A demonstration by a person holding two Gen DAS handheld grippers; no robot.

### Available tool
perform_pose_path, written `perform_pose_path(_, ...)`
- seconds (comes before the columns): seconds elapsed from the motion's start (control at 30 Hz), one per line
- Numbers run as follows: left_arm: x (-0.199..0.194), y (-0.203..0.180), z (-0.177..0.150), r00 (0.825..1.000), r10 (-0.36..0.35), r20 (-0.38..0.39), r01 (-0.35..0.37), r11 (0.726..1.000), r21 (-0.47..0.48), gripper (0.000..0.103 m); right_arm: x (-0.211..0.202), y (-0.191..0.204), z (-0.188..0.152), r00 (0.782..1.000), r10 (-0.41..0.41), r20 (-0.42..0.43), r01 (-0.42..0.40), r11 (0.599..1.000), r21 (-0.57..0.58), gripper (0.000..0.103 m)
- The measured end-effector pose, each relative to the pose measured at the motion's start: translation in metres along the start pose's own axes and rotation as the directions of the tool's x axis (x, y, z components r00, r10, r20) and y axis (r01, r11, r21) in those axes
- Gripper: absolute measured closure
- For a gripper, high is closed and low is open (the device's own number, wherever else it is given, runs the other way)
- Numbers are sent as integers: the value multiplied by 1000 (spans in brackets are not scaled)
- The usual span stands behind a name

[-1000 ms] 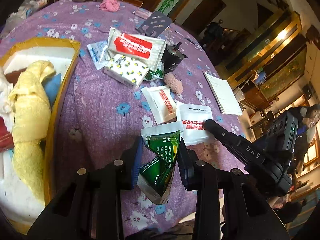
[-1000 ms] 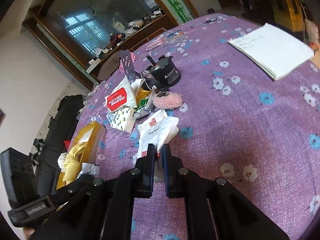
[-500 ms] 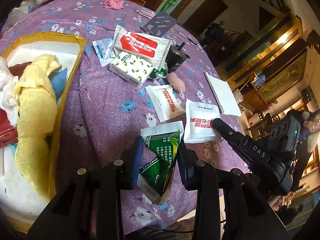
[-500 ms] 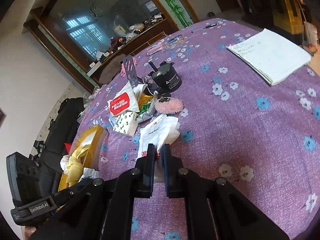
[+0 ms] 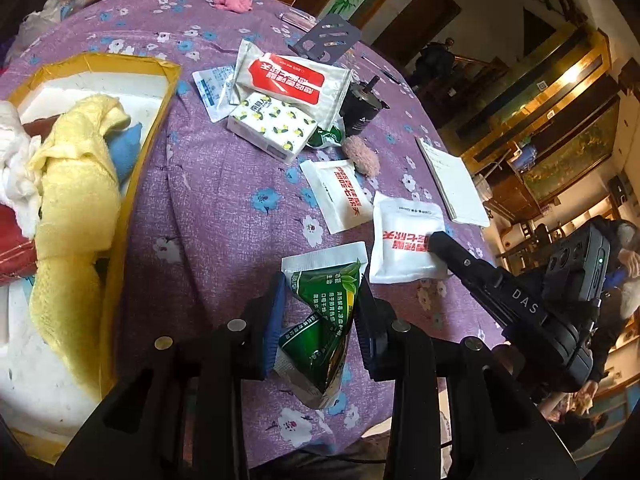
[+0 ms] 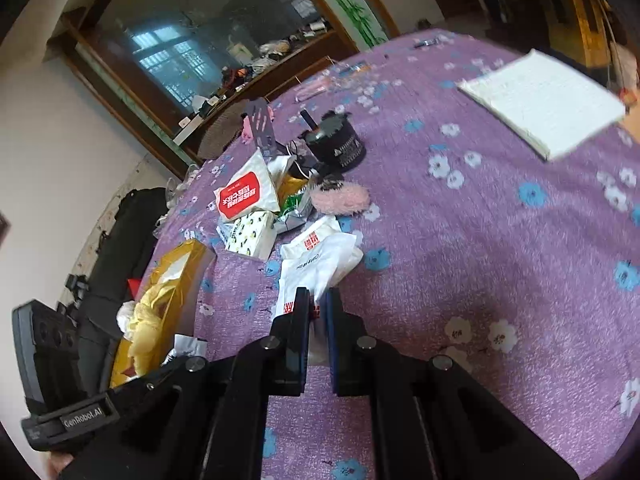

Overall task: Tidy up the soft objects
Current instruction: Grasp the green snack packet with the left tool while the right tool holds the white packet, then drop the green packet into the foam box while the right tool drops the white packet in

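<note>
We cannot see the lower end of the green packet [image 5: 324, 320]; the left gripper [image 5: 320, 320] clenches it crumpled, long axis running away from the fingers. Beyond it to the left stands the gold box [image 5: 132, 184] with a yellow towel [image 5: 76, 184]. The right gripper [image 6: 318, 320] grips a white sachet [image 6: 316, 264] (probably only its edge), above the purple tablecloth [image 6: 460, 264].

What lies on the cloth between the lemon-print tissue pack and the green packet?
In the left wrist view, only bare purple cloth lies between the lemon-print tissue pack and the green packet.
</note>
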State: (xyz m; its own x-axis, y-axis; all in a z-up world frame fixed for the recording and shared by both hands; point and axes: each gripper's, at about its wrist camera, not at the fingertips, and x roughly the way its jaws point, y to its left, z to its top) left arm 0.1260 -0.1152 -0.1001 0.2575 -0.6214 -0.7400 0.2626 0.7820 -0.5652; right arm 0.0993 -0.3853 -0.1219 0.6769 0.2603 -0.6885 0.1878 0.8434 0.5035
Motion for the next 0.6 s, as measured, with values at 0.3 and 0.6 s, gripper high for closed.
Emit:
perform_pose_path(0.3,-47,6,8,996,1,94,1,1000,-23,71,-16,11,7,996,85,27,-86,996,7,97)
perform_pose_path(0.6,-120,58,19,975,72,211,-49,993,-111,71,-15,49,2,984,176,32,-174,982,-68,97)
